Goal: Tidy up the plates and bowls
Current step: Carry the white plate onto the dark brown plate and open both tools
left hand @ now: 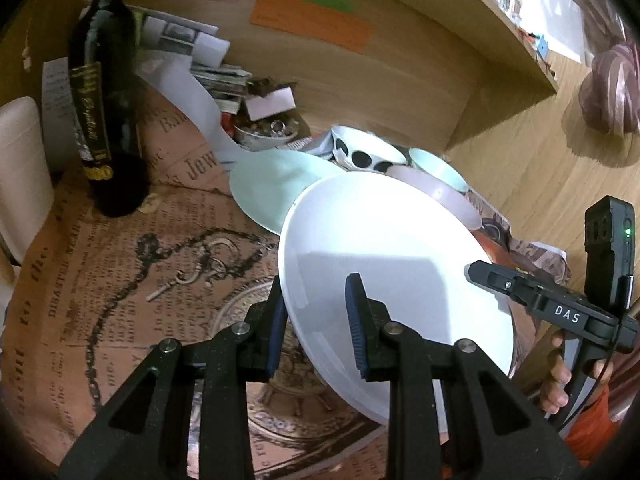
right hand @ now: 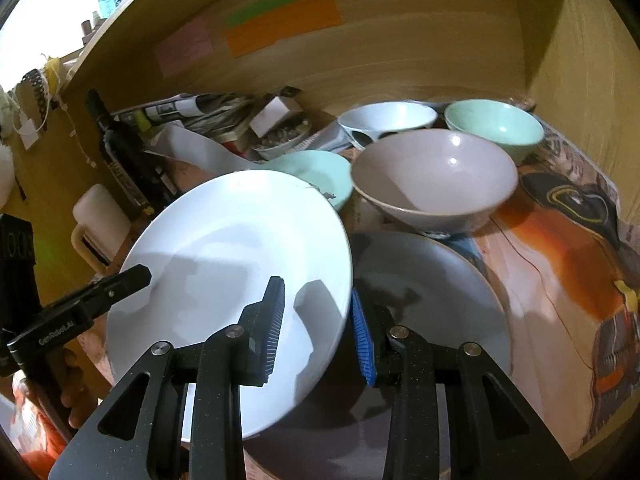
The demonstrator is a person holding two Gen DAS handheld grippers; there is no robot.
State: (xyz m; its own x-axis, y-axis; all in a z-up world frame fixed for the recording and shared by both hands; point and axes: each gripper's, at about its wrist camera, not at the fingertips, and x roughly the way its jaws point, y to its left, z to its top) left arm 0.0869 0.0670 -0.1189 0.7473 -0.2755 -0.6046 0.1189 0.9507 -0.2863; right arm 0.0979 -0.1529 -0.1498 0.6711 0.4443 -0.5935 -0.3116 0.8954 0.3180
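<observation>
The white plate (right hand: pixel 236 280) is tilted, its right edge raised above the grey plate (right hand: pixel 432 300) lying on the surface. Both grippers straddle its rim: left gripper (left hand: pixel 316 320) and right gripper (right hand: pixel 318 320), jaws parted either side (contact unclear). Bowls crowd behind; the pinkish bowl (right hand: pixel 434 176) is nearest.

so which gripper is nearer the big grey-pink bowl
Right. The right gripper straddles the white round plate's rim, just in front of the grey-pink bowl; the left gripper holds the plate's far-side rim, farther off.
</observation>
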